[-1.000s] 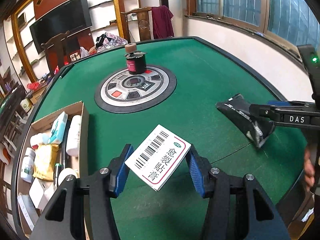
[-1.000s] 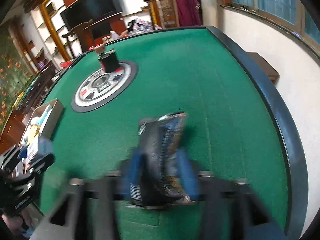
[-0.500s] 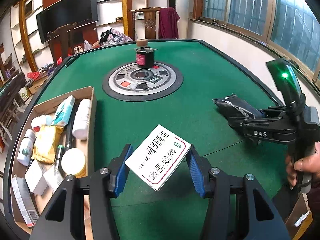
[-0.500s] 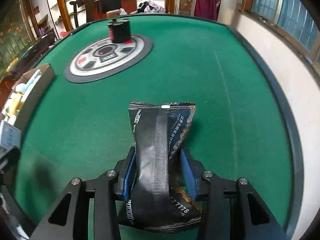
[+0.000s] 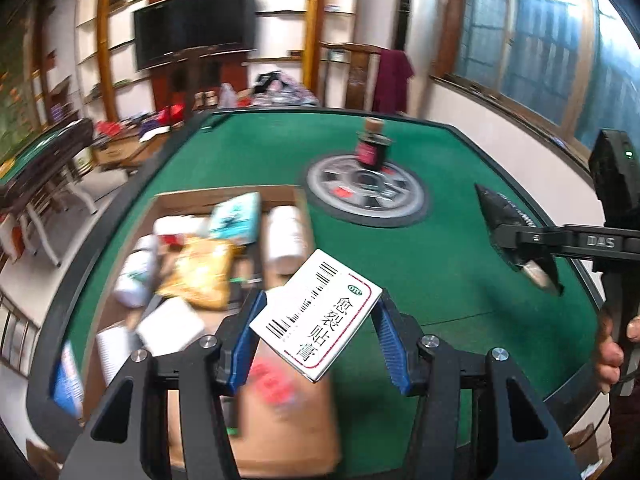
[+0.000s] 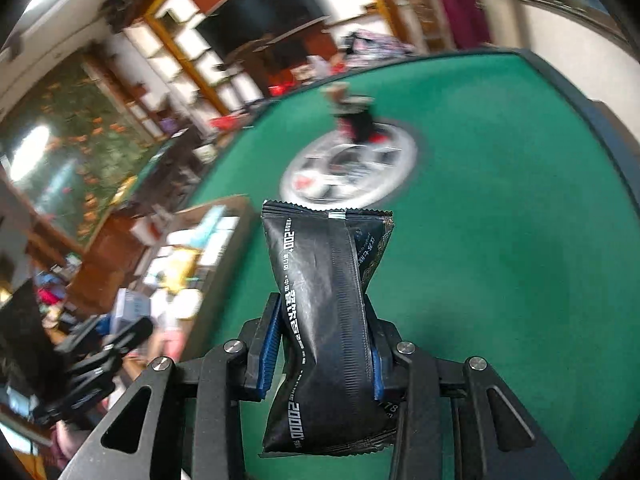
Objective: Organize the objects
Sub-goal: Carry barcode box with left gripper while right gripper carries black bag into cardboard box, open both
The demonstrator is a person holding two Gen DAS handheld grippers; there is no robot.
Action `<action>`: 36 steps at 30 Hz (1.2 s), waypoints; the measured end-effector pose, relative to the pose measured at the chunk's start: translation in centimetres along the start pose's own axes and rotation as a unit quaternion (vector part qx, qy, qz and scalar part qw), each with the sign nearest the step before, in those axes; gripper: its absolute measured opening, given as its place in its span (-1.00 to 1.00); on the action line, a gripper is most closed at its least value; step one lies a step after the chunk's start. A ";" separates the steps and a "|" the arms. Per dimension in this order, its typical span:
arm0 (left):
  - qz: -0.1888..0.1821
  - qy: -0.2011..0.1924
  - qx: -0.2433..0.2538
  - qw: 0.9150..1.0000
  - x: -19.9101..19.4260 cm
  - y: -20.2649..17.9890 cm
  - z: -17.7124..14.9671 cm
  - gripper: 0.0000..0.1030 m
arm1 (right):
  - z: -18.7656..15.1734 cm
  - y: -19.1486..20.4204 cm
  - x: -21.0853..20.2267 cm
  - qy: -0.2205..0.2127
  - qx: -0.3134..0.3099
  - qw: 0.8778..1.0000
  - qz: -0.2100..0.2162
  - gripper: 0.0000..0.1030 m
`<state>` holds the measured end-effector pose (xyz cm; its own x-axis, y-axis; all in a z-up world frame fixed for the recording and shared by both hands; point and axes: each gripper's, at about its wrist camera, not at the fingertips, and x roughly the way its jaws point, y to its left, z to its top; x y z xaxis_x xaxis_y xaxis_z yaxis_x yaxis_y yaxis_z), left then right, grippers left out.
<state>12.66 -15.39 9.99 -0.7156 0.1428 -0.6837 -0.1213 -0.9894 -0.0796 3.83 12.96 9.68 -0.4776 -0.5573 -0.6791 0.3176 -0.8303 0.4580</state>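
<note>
**Both grippers carrying items toward the box**

The white medicine box (image 5: 316,320), barcoded and red-bordered, is sitting tilted between the left gripper (image 5: 318,340) pads, clamped, above the near edge of the cardboard box (image 5: 224,196). The black snack packet (image 6: 328,312), crinkled and pinched at its waist, is being squeezed by the right gripper (image 6: 322,348), whose jaws have just been closing on it, over the green table (image 6: 500,220). Next, judging by this: lowering each into a free gap, then releasing
</note>
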 end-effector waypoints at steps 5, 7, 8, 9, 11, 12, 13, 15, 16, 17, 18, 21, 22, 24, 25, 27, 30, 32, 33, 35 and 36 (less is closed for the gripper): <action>0.046 0.014 -0.050 0.998 -0.5 5.8 -1.1 0.04 | 1.3 6.3 4.1 0.031 -0.028 0.997 0.068 -0.24; 0.055 0.025 -0.064 0.996 -0.2 7.4 -1.9 0.04 | 1.4 8.5 5.9 0.048 -0.032 0.994 0.091 -0.23; 0.059 0.029 -0.067 0.996 0.0 7.8 -2.3 0.04 | 1.2 9.4 6.5 0.058 -0.034 0.993 0.099 -0.23; 0.064 0.035 -0.071 0.995 0.3 8.4 -2.8 0.04 | 1.1 10.5 7.7 0.070 -0.036 0.991 0.105 -0.23; 0.071 0.044 -0.075 0.994 0.8 8.9 -3.3 0.04 | 0.4 12.3 10.2 0.094 -0.043 0.989 0.108 -0.23; 0.077 0.046 -0.075 0.993 1.1 9.1 -3.7 0.04 | 0.2 12.9 11.4 0.105 -0.045 0.988 0.107 -0.23; 0.086 0.050 -0.074 0.992 1.5 9.4 -4.0 0.04 | -0.3 13.7 12.9 0.118 -0.048 0.986 0.105 -0.23; 0.097 0.043 -0.065 0.992 1.6 9.2 -4.2 0.04 | -0.9 14.4 14.9 0.132 -0.049 0.985 0.098 -0.23; 0.105 0.042 -0.057 0.992 1.8 9.2 -4.3 0.04 | -1.2 14.6 15.8 0.138 -0.050 0.985 0.093 -0.23; 0.106 0.041 -0.053 0.992 1.9 9.2 -4.3 0.04 | -1.4 14.9 16.6 0.141 -0.051 0.985 0.089 -0.23; 0.111 0.038 -0.048 0.992 2.0 9.1 -4.4 0.04 | -1.4 15.1 17.2 0.142 -0.052 0.985 0.087 -0.23; 0.123 0.029 -0.031 0.991 2.2 8.8 -4.5 0.04 | -1.0 15.8 18.4 0.135 -0.058 0.987 0.063 -0.23; 0.124 0.024 -0.030 0.992 2.3 8.9 -4.5 0.04 | -0.8 15.9 18.6 0.131 -0.059 0.988 0.057 -0.23; 0.120 0.016 -0.036 0.992 2.3 9.1 -4.5 0.07 | -0.3 16.2 19.4 0.128 -0.058 0.989 0.045 -0.23; 0.117 0.014 -0.041 0.992 2.1 9.2 -4.5 0.11 | -0.1 16.3 19.7 0.128 -0.057 0.989 0.042 -0.23; 0.108 0.012 -0.056 0.993 2.0 9.6 -4.5 0.40 | 0.2 16.5 20.0 0.127 -0.059 0.990 0.034 -0.20; 0.110 0.001 -0.068 0.992 1.2 9.8 -4.5 0.62 | 0.2 16.7 19.9 0.127 -0.054 0.990 0.031 -0.11; 0.119 -0.011 -0.069 0.990 0.4 9.8 -4.3 0.70 | 0.1 16.9 19.5 0.125 -0.050 0.990 0.036 0.07; 0.122 -0.016 -0.071 0.990 0.0 9.8 -4.1 0.75 | 0.0 17.1 19.0 0.123 -0.049 0.991 0.038 0.20; 0.131 -0.027 -0.074 0.988 -0.9 9.7 -3.8 0.81 | 0.0 17.6 18.6 0.115 -0.049 0.991 0.044 0.29; 0.137 -0.032 -0.075 0.987 -1.4 9.7 -3.7 0.84 | 0.0 17.9 18.4 0.111 -0.049 0.991 0.046 0.34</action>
<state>14.99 -25.25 7.52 -0.7504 -0.1334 -0.6474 0.1820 -0.9833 -0.0085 0.77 -12.14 5.37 -0.2533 -0.6088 -0.7518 0.4353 -0.7657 0.4735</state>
